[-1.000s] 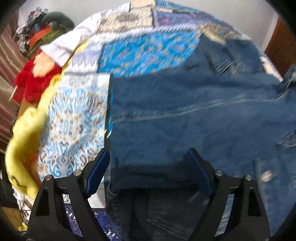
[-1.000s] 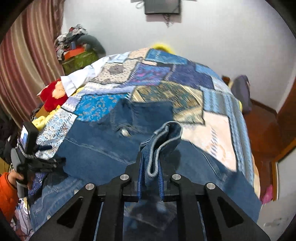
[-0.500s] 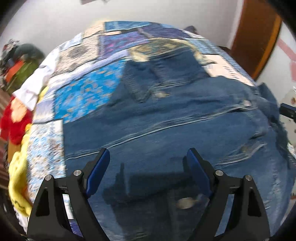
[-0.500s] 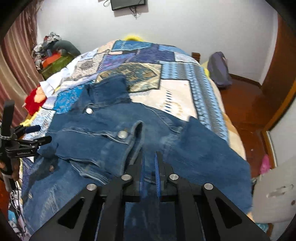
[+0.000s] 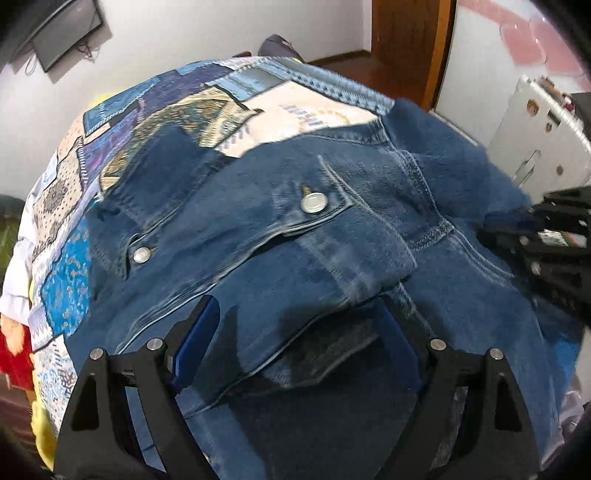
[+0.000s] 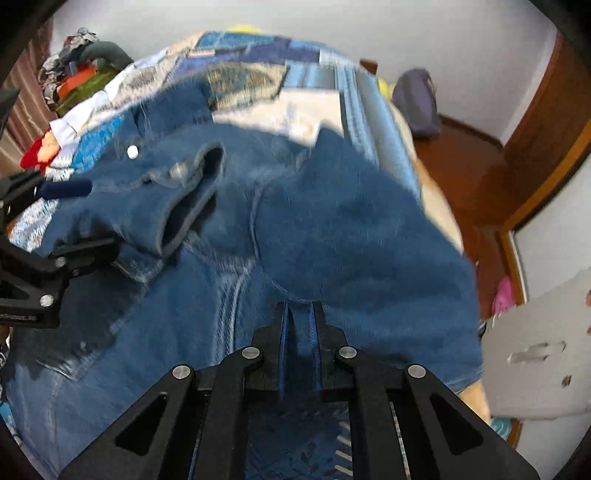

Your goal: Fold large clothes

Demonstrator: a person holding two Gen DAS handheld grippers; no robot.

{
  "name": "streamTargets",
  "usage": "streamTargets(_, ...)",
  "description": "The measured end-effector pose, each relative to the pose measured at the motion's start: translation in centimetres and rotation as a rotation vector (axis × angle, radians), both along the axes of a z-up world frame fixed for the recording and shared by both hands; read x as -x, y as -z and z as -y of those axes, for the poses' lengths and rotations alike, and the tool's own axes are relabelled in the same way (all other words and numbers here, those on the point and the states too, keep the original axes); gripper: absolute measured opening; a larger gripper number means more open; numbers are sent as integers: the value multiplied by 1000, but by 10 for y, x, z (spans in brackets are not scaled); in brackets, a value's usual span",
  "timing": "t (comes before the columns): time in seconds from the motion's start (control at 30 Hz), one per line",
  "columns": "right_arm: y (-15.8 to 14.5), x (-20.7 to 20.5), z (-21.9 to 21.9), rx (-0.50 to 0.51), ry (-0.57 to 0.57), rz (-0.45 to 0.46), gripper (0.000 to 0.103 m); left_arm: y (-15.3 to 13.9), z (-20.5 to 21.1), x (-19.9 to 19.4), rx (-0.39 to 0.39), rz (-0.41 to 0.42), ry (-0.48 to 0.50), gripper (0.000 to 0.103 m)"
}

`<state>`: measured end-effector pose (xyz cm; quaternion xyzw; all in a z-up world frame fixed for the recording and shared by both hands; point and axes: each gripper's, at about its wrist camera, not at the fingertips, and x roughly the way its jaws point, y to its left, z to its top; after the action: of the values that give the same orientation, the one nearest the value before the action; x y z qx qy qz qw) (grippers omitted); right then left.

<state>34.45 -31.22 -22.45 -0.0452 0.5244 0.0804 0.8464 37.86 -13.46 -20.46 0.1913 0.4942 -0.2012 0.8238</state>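
My right gripper (image 6: 300, 314) is clamping a fold of the denim jacket (image 6: 332, 229); its two fingers are standing close together with a strip of blue cloth between them. My left gripper (image 5: 301, 325) is standing wide apart, and its blue pads (image 5: 195, 339) are hovering over the near part of the jacket without pinching anything. In the left wrist view my right gripper is showing at the right edge, lying against the cloth there.

The jacket is lying spread over the near end of the bed, on the patchwork bedspread (image 5: 173, 110). Its front is facing up, with one metal button (image 5: 314, 203) on a pocket flap and a second button (image 5: 142, 254) nearer to the collar. The collar is pointing toward the far end of the bed.

Beyond the jacket a white cloth (image 6: 79, 118) is lying at the left edge of the bed, beside a red toy (image 6: 35, 155). A dark screen (image 5: 59, 33) is hanging on the white wall, and a purple bag (image 6: 415, 99) is sitting on the wooden floor at the right of the bed.
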Motion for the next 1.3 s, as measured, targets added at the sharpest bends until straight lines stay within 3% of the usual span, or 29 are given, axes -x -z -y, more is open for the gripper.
streamTargets(0.13,7,8,3,19,-17,11,7,11,15,-11,11,-9,-5,69)
streamTargets(0.2,7,10,6,21,-17,3,7,8,17,-12,35,-3,1,45)
streamTargets(0.27,7,11,9,24,-12,-7,7,5,21,-13,14,32,-6,31)
streamTargets(0.4,-3,12,27,-47,16,-11,7,-24,7,-18,66,88,-62,24)
streamTargets(0.5,-15,14,44,-118,49,6,7,-58,-4,-17,131,151,-79,24)
streamTargets(0.63,-27,16,67,-123,96,44,7,-79,-3,-17,239,123,-52,24)
streamTargets(0.7,-17,13,70,-101,114,17,7,-72,7,-14,234,95,-29,24)
streamTargets(0.8,12,8,70,-66,124,-55,7,-36,28,-13,184,12,2,27)
streamTargets(0.87,23,11,70,-74,116,-18,7,-14,35,-14,174,-73,10,28)
streamTargets(0.93,22,16,70,-51,101,16,7,2,41,-11,174,-124,24,38)
streamTargets(1.03,23,18,70,-16,112,25,8,3,50,2,126,-89,54,42)
streamTargets(1.2,23,18,67,75,117,31,8,-21,45,18,188,-104,98,63)
streamTargets(1.3,23,23,69,88,113,43,8,-42,32,20,208,-43,56,73)
